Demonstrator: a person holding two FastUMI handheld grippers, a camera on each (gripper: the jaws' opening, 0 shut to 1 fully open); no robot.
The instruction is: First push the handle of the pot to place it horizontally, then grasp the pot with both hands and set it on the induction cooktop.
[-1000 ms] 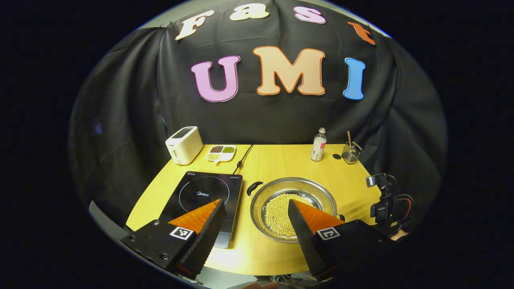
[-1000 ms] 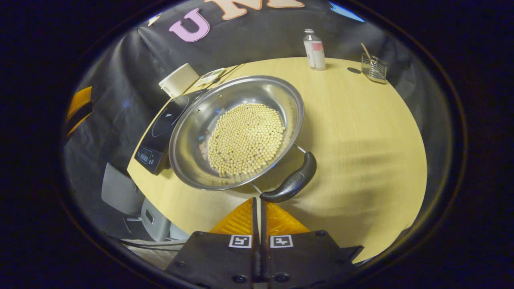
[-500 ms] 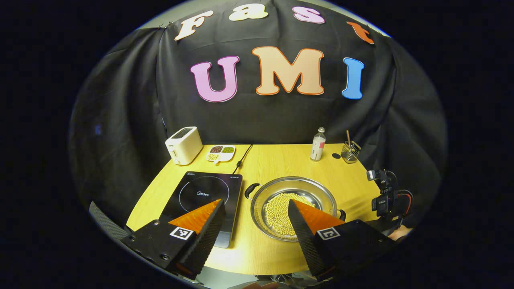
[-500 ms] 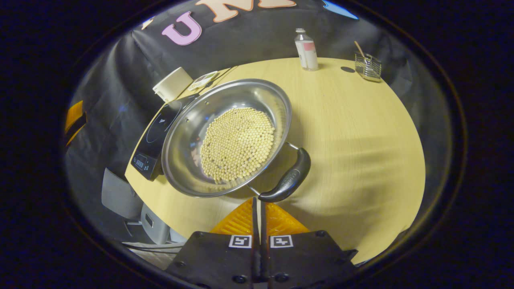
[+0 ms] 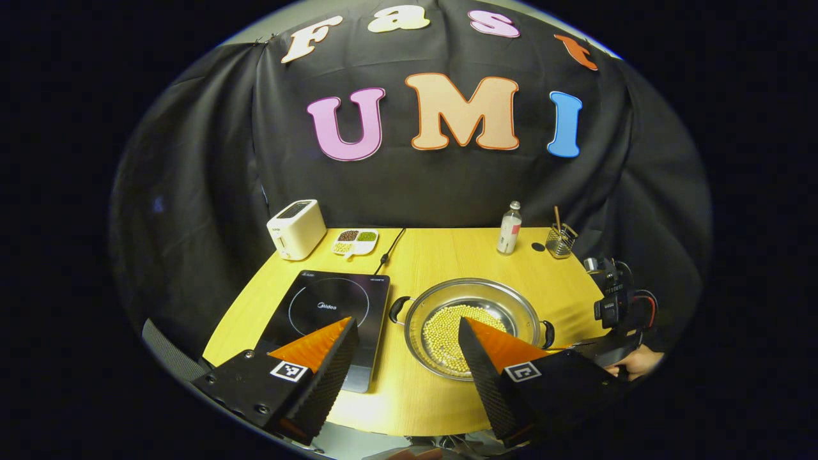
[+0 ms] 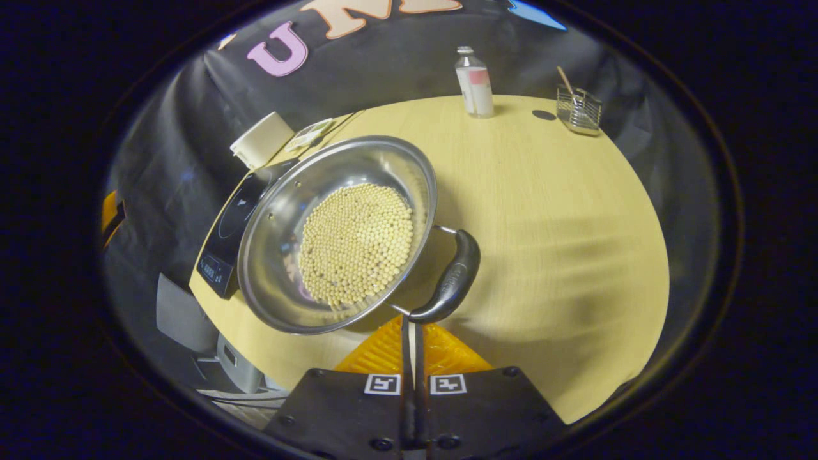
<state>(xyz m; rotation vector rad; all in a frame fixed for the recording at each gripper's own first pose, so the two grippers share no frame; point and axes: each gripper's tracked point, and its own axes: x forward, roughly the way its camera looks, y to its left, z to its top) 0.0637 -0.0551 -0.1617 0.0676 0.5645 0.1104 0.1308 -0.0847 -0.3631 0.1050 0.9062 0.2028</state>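
The steel pot (image 6: 335, 233), holding pale beans, sits on the yellow counter (image 6: 562, 211) just beside the black induction cooktop (image 5: 332, 313). The right hand-held gripper (image 6: 413, 332) has its orange fingers pressed together with nothing between them, their tips at the pot's near black handle (image 6: 450, 281). The left hand-held gripper (image 5: 406, 338) hangs wide open and empty above the counter's near edge.

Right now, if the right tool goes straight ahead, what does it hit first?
Most likely the pot's black handle: the shut right tool points at its near end, seemingly touching it. The pot lies just beyond.
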